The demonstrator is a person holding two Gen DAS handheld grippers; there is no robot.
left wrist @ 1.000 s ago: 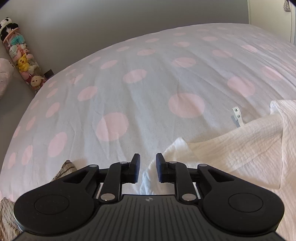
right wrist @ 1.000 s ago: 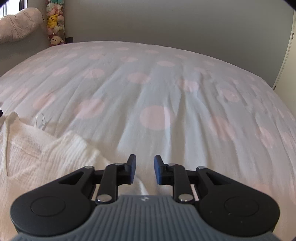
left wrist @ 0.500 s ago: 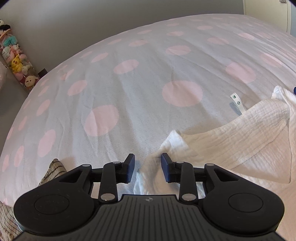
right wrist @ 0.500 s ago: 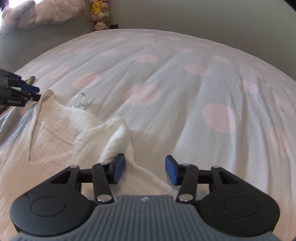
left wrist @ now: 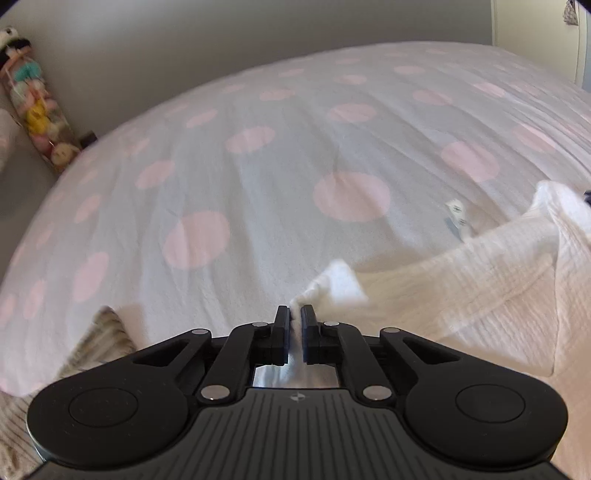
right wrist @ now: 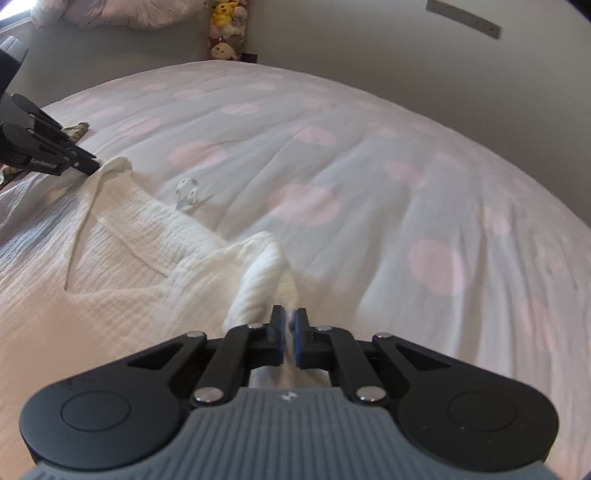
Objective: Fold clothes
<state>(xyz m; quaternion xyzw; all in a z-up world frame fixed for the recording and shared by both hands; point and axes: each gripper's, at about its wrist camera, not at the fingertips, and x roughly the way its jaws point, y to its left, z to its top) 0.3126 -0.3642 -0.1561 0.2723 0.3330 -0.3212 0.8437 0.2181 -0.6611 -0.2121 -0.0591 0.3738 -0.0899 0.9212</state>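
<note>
A white crinkled garment (left wrist: 480, 288) lies on the bed, neckline toward the far side, with a small label (left wrist: 456, 216) sticking out behind the collar. My left gripper (left wrist: 294, 312) is closing on one shoulder corner, and white fabric is pinched between its pads. In the right wrist view the same garment (right wrist: 129, 266) spreads to the left. My right gripper (right wrist: 289, 314) is closing on the other shoulder corner, with cloth bunched between its blue pads. The left gripper (right wrist: 90, 166) shows at the far left, its tip at the garment's corner.
The bed cover (left wrist: 258, 206) is white with pink dots and runs wide beyond the garment. A striped cloth (left wrist: 99, 343) lies at the bed's near left edge. A column of plush toys (left wrist: 37, 114) stands by the grey wall, and a pale pillow (right wrist: 110, 11) lies beyond.
Both grippers opened a little, then closed onto the garment's shoulder corners. The right gripper moved toward the garment and rolled. The fabric now rises into each pair of pads.
</note>
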